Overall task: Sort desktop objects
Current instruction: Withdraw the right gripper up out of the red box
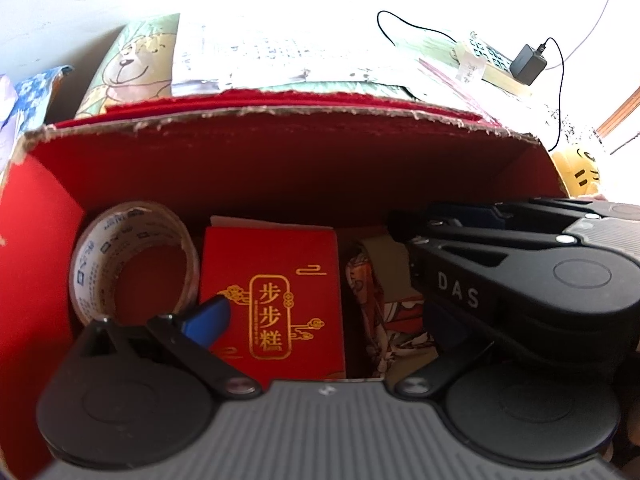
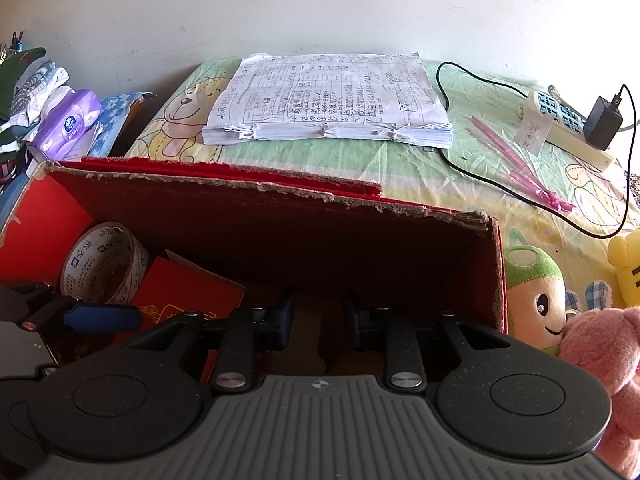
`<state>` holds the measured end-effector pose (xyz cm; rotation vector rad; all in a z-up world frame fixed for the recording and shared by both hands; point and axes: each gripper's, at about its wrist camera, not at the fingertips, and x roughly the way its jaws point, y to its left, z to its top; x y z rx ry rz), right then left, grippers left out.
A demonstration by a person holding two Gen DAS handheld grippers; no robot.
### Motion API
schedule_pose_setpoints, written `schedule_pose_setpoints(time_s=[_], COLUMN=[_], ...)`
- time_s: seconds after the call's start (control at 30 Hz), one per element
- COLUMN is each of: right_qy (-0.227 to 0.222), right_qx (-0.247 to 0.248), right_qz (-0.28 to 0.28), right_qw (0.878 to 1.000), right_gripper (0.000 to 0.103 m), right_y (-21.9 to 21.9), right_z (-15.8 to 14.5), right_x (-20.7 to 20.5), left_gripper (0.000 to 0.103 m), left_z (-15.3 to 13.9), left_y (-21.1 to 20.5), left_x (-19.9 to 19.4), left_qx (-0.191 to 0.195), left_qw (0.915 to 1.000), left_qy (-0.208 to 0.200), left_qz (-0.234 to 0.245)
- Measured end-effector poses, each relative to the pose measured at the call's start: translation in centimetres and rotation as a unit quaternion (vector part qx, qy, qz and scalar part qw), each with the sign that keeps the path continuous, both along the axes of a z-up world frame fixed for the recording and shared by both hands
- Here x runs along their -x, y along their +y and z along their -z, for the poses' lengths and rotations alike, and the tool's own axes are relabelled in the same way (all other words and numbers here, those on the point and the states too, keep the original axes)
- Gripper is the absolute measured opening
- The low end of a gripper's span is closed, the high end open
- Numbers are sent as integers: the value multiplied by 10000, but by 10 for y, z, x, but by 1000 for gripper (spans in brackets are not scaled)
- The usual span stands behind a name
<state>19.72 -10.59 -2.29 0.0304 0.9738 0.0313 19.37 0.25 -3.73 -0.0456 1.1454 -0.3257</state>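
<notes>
My red cardboard box (image 1: 280, 168) holds a tape roll (image 1: 132, 260) at left and a red packet (image 1: 276, 300) centre, both my jaws parted, empty, dipped inside.

Wall: a plain off-white wall (image 2: 280, 8) runs behind the scene, marked with faint scuffs and small dark specks.
Surface: a pale green cloth (image 2: 460, 160) printed with cartoon bears covers the worktop and reaches back to the wall.
Left side: a heap of folded fabrics (image 2: 28, 80) sits against the wall beyond the cloth's left edge, in the right wrist view.
Light: strong daylight floods in from the right; in the left wrist view the far area (image 1: 320, 0) is washed out to white.
Far right: an orange-brown strip (image 1: 620, 114), perhaps a frame edge, shows through the glare.
</notes>
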Motion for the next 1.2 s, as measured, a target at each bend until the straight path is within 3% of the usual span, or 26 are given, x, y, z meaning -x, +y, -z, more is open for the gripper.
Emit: schedule_pose_setpoints(time_s=[0.27, 0.83, 1.03, 1.2], right_qy=[-61, -104, -220, -394], right_qx=[-148, -137, -245, -219], right_qz=[33, 20, 46, 132], right_qw=[9999, 9999, 9994, 9989], right_gripper=[29, 30, 31, 31], right_y=[-2, -2, -5, -6], right_z=[-2, -3, -8, -20], right_x=[2, 3, 5, 15], left_gripper=[102, 97, 98, 99], left_z=[-4, -4, -15, -27], left_y=[-2, -10, -2, -3], left_x=[3, 2, 13, 24], left_qx=[-263, -617, -444, -560], left_qw=[9990, 9973, 9962, 9913], left_qy=[-196, -137, -590, -976], left_qz=[-293, -366, -454, -680])
